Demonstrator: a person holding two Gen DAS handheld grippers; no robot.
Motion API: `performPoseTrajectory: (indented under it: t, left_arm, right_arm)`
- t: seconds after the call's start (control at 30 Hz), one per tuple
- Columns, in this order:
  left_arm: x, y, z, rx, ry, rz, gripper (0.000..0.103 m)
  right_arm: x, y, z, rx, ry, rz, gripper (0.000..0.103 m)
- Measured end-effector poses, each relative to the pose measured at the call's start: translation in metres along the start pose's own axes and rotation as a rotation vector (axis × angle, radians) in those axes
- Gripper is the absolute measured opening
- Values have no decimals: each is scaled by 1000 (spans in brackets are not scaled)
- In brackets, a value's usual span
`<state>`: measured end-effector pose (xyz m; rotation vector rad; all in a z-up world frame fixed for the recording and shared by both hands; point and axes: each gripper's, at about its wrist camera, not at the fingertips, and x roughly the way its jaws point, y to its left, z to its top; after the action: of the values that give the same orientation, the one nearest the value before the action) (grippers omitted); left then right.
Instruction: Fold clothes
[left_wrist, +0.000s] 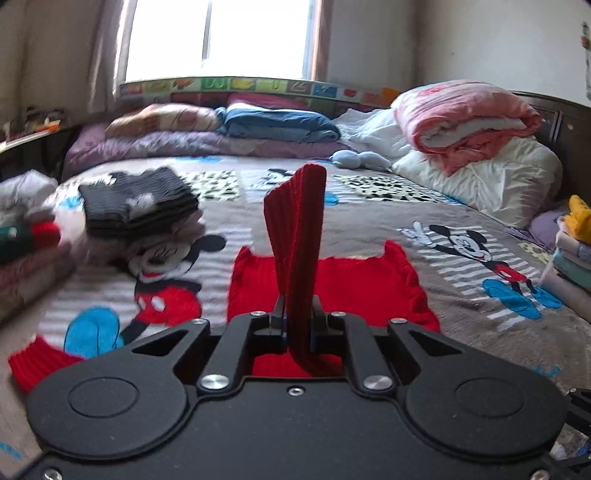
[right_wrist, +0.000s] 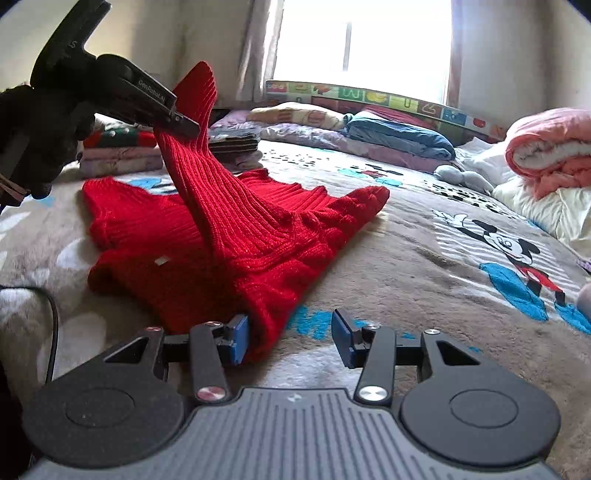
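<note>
A red ribbed knit sweater (left_wrist: 332, 291) lies spread on the cartoon-mouse bedspread (left_wrist: 369, 221). My left gripper (left_wrist: 298, 314) is shut on its sleeve (left_wrist: 295, 221), which stands up above the fingers. From the right wrist view the same left gripper (right_wrist: 181, 123) is held by a gloved hand (right_wrist: 40, 140) and lifts the sleeve (right_wrist: 199, 122) above the sweater's body (right_wrist: 229, 236). My right gripper (right_wrist: 290, 339) is open low over the bed. Its left blue pad (right_wrist: 240, 339) touches the sweater's near edge; nothing sits between the pads.
Stacks of folded clothes (left_wrist: 140, 203) sit on the bed's left side, and another pile (left_wrist: 572, 251) at the right edge. Rolled quilts (left_wrist: 465, 122) and pillows (left_wrist: 273, 122) line the far side under the window. A black cable (right_wrist: 51, 325) trails at left.
</note>
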<state>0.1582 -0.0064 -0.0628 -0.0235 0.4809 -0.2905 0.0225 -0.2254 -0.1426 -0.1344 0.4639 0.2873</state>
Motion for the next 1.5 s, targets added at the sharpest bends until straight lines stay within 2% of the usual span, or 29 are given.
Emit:
performPoseTrajectory:
  t: [0.37,0.63,0.8,0.9,1.03,1.1,1.13,1.23,1.33,1.4,1.5]
  left_arm:
    - [-13,27,-41,-148,-12,-17,9]
    - [-5,41,-79,-225,45,4,9]
    - [-5,44,-80,-236,44,-11,9]
    - [-5,46,-81,-253,48,-18,10]
    - [-5,48,-80,-276,59,-17,16]
    - [-8,52,-79,-286,59,1,23]
    - [-10,54,-78,-290,59,11,31]
    - [-20,63,-75,-318,44,58,41]
    - [-33,72,-67,-328,18,139,41]
    - [-43,77,-62,-324,0,184,41]
    - [-47,67,-50,-266,-4,173,41]
  right_arm:
    - [3,-4,-4,4,27,-2,47]
    - [1,-6,-6,-4,42,1,47]
    - [-12,-5,-6,-31,48,26,47]
    - [-25,0,-3,-44,18,65,47]
    - [-27,12,14,-58,-36,108,47]
    - [-18,17,23,-64,-53,129,47]
    - [-13,19,27,-64,-55,142,47]
    - [4,23,29,-59,-48,178,47]
    - [17,26,24,-41,-22,211,49]
    - [16,26,19,-18,-28,240,54]
    - [12,23,15,5,-58,261,55]
